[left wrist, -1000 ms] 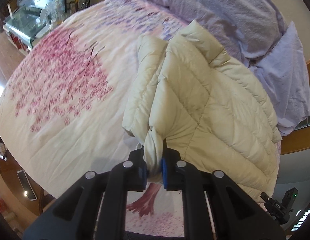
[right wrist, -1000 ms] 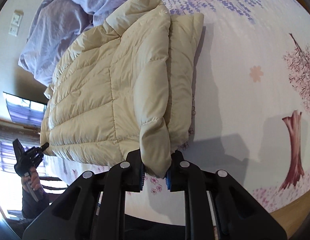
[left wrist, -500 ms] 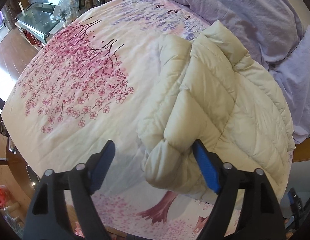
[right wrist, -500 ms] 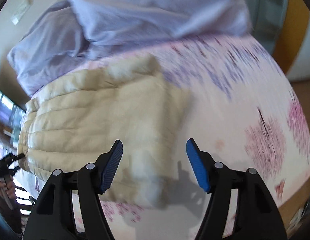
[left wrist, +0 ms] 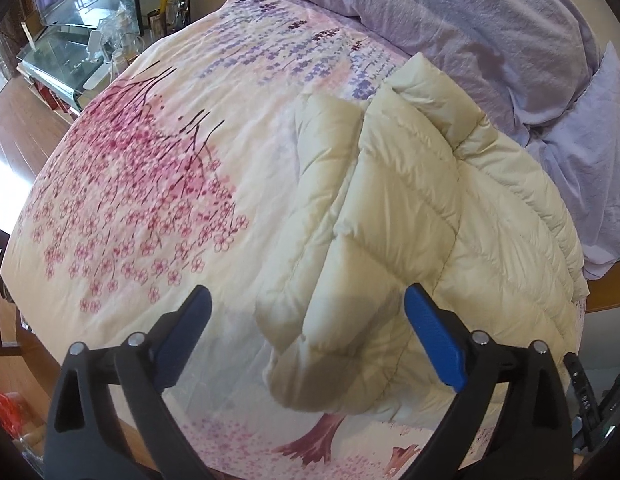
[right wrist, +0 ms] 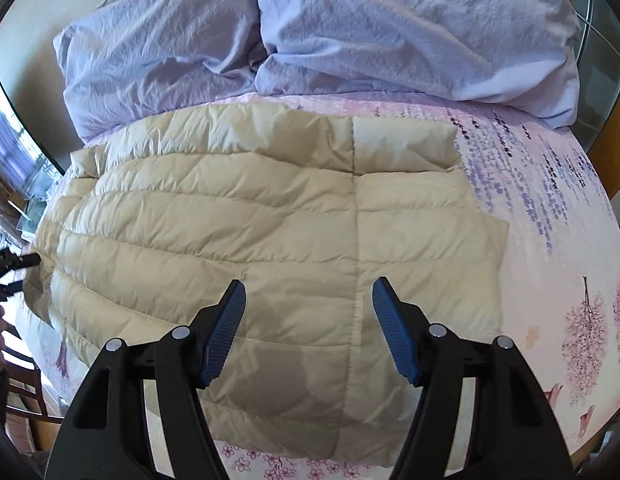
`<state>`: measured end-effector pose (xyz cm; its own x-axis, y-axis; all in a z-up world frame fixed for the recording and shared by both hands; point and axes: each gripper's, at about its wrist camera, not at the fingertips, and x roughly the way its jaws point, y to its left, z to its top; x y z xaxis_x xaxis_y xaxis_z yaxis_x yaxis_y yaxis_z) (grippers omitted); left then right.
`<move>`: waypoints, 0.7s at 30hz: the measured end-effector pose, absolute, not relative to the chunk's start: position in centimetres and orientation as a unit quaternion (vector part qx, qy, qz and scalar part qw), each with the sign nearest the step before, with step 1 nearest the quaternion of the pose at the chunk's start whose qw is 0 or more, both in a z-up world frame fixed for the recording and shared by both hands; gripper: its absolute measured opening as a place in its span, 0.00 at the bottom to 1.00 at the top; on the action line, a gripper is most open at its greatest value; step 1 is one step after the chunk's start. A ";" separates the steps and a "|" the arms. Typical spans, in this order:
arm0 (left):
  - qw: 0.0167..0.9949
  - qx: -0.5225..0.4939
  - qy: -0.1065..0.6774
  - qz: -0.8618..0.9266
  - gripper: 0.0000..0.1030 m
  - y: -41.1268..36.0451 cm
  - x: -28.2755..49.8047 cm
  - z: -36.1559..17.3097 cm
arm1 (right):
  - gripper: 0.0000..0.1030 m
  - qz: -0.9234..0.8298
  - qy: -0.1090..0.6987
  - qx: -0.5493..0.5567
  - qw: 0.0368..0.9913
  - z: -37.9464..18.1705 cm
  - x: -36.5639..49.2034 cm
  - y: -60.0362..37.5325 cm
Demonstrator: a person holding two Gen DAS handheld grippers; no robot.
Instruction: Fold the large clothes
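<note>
A cream quilted down jacket (left wrist: 410, 216) is seen laid on a bed (left wrist: 150, 184) covered with a cherry-blossom print spread, its folded bulk lying toward the side where a lilac duvet (left wrist: 450, 12) is heaped. In the left wrist view the left gripper (left wrist: 306, 322) is held above the near end of the jacket with its jaws spread wide and nothing between the blue pads; a rounded, folded-over sleeve or side panel is seen below the gap, and the gripper's shadow is cast across it. A printed tree trunk (left wrist: 318, 436) is noted on the spread just beyond the jacket's near edge. In the right wrist view the jacket (right wrist: 270, 232) is seen spread flat and roughly rectangular, with a vertical seam running down its middle and horizontal quilting lines across it. The right gripper (right wrist: 306, 328) is likewise held over the near part of the jacket, jaws parted and gripping nothing. The lilac duvet (right wrist: 350, 28) is bunched against the jacket's far edge. A glass-topped cabinet (left wrist: 66, 64) with small clutter on it is seen beyond the bed at the far left of the left view.
</note>
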<state>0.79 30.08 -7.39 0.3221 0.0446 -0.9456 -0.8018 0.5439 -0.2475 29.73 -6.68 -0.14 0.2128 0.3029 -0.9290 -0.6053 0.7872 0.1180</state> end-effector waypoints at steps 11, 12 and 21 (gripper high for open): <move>0.714 -0.378 0.515 0.286 0.98 33.0 3.3 -7.8 | 0.68 0.275 0.571 -0.187 0.750 -4.4 28.3 -4.7; 0.710 -0.379 0.521 0.286 0.98 33.2 3.6 -8.1 | 0.68 0.275 0.572 -0.187 0.750 -4.5 28.4 -4.7; 0.702 -0.368 0.541 0.282 0.98 32.8 4.9 -10.2 | 0.70 0.275 0.580 -0.176 0.746 -4.9 28.7 -4.7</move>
